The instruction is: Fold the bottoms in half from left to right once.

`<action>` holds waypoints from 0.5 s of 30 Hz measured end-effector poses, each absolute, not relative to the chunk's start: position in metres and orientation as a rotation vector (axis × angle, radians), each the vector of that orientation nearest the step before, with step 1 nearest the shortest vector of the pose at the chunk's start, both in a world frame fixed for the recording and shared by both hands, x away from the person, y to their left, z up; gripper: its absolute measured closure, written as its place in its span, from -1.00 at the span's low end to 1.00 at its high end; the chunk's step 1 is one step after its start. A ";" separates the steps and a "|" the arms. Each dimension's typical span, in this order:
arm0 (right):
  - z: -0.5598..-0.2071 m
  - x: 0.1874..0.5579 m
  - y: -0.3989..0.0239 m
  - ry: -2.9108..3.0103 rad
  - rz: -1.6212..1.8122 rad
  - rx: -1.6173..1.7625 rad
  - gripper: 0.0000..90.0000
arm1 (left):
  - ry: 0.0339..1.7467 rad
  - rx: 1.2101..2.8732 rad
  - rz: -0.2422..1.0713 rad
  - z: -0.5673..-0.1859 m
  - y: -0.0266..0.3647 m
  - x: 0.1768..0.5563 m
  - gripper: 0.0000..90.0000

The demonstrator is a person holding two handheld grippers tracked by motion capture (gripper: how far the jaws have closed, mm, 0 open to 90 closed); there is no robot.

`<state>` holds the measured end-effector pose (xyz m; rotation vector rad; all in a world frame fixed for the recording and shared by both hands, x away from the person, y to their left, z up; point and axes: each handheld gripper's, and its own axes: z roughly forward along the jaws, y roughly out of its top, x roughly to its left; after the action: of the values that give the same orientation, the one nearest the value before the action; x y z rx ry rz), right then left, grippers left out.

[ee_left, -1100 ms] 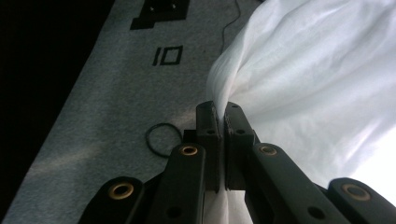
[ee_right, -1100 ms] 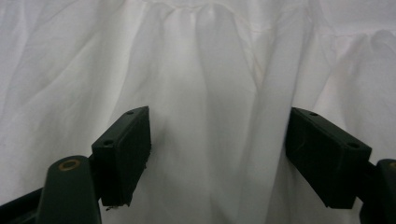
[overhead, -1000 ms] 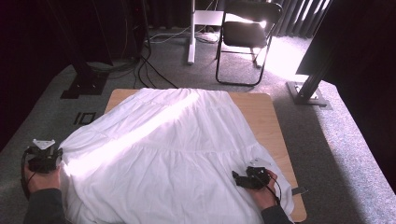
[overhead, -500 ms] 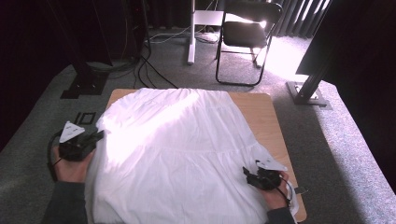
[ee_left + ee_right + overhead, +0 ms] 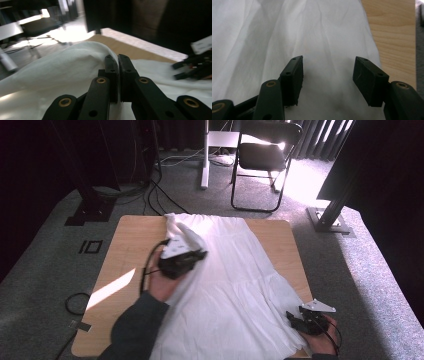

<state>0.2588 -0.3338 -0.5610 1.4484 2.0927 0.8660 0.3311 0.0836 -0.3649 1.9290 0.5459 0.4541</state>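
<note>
Folding a white sheet [image 5: 235,270] on the wooden table [image 5: 127,245].
Left gripper [image 5: 117,61] pinches the sheet's edge; right gripper [image 5: 327,75], jaws just closing, stands open over its near-right corner.

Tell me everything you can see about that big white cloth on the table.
The white cloth is thin, soft-looking fabric, creased, with a faint seam across its middle. It covers most of the wooden table, leaving the left side bare. Its left edge is lifted and folded over toward the middle, pinched between the shut jaws of the left tool. The right tool hovers at the cloth's near right corner, jaws just closing but apart, fabric lying between them.
</note>
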 end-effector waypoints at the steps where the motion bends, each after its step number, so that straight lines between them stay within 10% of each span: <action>1: -0.561 0.260 -0.334 2.088 0.879 1.470 -0.08 | 0.520 1.937 0.425 -0.368 0.069 0.331 0.95; 6: -0.560 0.262 -0.330 2.068 0.843 1.473 0.00 | 0.429 2.030 0.169 -0.403 -0.010 0.339 0.94; 8: -0.556 0.261 -0.328 2.026 0.813 1.471 0.06 | 0.426 2.072 0.150 -0.416 -0.022 0.341 0.59; 15: -0.521 0.262 -0.319 1.963 0.996 1.444 0.09 | 0.558 2.060 0.334 -0.410 0.039 0.336 0.19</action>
<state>0.2622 -0.3189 -0.5212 1.4440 1.9635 0.9959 0.3363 0.0391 -0.4099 2.0602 0.5578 0.3337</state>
